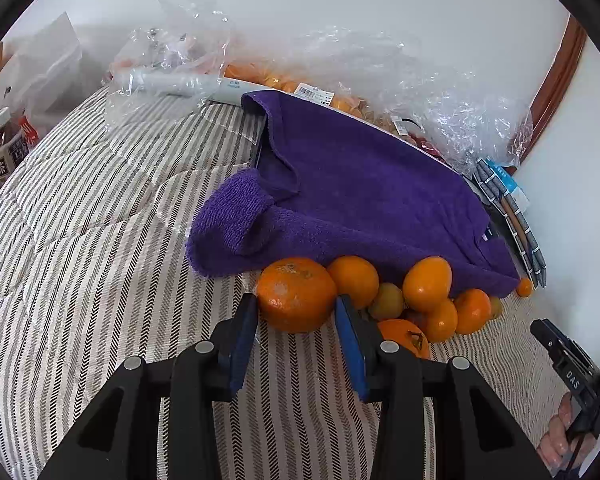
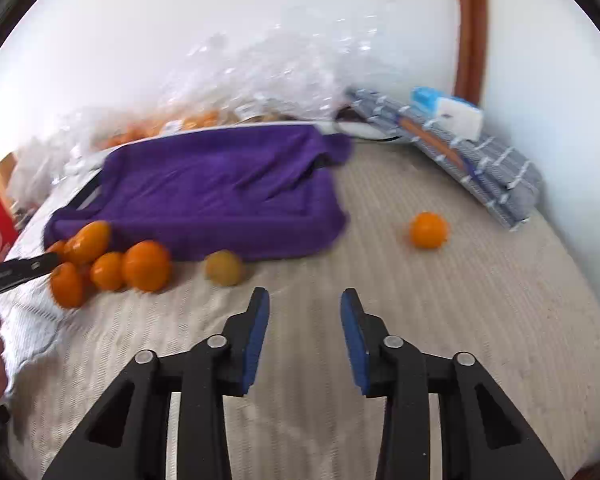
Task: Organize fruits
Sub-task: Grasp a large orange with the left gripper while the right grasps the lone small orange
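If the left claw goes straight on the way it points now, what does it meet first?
Most likely the large orange: it sits right ahead of the left claw, between the open fingertips. Behind it lies the purple towel. Depth is hard to judge.

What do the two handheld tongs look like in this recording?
Both left tongs and right tongs match: black angular plastic arms with triangular cutouts, silver round rivets at the pivots, and blue pads lining the fingers. White lettering marks the black body. No sleeve shows.
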